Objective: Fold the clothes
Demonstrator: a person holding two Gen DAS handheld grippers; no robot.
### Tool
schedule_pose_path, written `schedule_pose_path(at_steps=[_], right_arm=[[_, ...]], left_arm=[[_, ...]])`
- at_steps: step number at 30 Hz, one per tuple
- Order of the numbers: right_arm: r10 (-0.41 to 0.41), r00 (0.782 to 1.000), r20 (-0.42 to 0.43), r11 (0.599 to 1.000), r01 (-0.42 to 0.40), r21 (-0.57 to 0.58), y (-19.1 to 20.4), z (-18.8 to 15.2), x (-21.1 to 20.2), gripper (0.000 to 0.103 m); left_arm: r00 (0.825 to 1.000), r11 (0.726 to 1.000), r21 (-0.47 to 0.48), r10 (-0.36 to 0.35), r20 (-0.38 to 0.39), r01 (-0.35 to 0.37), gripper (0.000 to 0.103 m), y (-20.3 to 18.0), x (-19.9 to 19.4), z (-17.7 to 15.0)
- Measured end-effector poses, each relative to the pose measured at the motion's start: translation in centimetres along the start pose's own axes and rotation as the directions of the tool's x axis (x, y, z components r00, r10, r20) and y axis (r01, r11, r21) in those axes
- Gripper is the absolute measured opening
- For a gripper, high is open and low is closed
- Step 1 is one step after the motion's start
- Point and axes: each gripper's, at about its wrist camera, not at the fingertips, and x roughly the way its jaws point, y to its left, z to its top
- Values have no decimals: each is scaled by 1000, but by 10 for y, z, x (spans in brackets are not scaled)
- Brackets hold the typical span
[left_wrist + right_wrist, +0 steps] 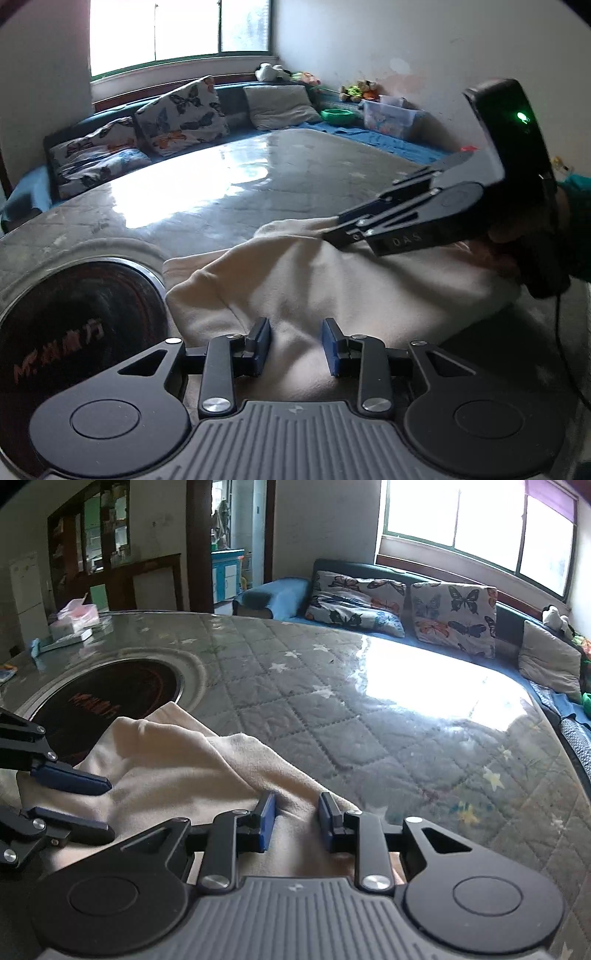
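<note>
Cream garment [332, 280] lies bunched on the surface [229, 184], near edge, just beside a dark round inset plate [74, 332] in the top. One corner of the cloth overlaps the plate's rim in the right wrist view. Fabric is rumpled, folds running across it, layers partly stacked.

Left gripper [295, 345]: jaws part open, a gap between the blue pads [263, 341]. Cloth sits under and between them, pads not pressing on it. Gripper hovers low over the near part of the garment, tilted down.

Right gripper [297, 821]: jaws also part open, slightly narrower gap. Cloth edge lies between the pads [267, 823], no visible pinch. In the left wrist view this gripper comes in from the right, tips down at the far edge of the garment; whether the tips touch the cloth there, cannot tell. A hand [517, 236] holds its grip, teal sleeve [576, 221] behind.

Surface is glossy over a grey quilted star pattern, strong window glare in the middle. Beyond it: blue sofa [288, 587] with butterfly cushions [454, 616], a grey cushion [280, 105], plush toys [269, 72], a clear bin [391, 116]. Window [476, 524] behind the sofa. A tissue pack [75, 622] sits at the far left of the surface.
</note>
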Motion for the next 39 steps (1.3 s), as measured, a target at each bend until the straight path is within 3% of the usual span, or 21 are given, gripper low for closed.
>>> schedule_pose_path(at_steps=[5, 11, 17, 22, 24, 26, 30, 32, 37, 39], right_arm=[[27, 1000, -2, 998, -27, -54, 14, -21, -27, 26], [39, 999, 12, 999, -39, -28, 20, -26, -56, 27], [64, 998, 14, 997, -65, 36, 18, -29, -78, 27], [46, 999, -22, 995, -44, 87, 6, -41, -73, 29], [40, 999, -14, 993, -38, 108, 1, -43, -75, 30], [33, 999, -3, 991, -32, 127, -4, -45, -79, 30], [11, 1000, 8, 989, -12, 149, -9, -46, -81, 31], [-1, 1000, -10, 988, 3, 157, -12, -48, -74, 31], [-7, 1000, 1, 986, 7, 166, -15, -50, -83, 34], [2, 1000, 17, 992, -4, 130, -7, -51, -100, 36]], left_arm=[[998, 998, -11, -57, -6, 57, 35, -19, -23, -17], [999, 1000, -2, -30, 18, 30, 36, -24, -30, -1], [1000, 1000, -23, -14, 24, 15, 36, -19, 5, 27], [1000, 993, -118, -3, -19, 1, 38, -5, 32, 29], [1000, 992, -129, 1, -21, -4, 49, -5, 29, 29], [1000, 992, -122, 18, -11, -19, 67, -8, 21, 28], [998, 993, -106, 55, 32, -51, 79, -18, 1, 22], [996, 991, -109, 84, 44, -79, 90, -21, -4, 20], [985, 985, -78, 160, 63, -155, 103, -30, -23, 7], [984, 984, -68, 168, 66, -163, 103, -35, -28, 3]])
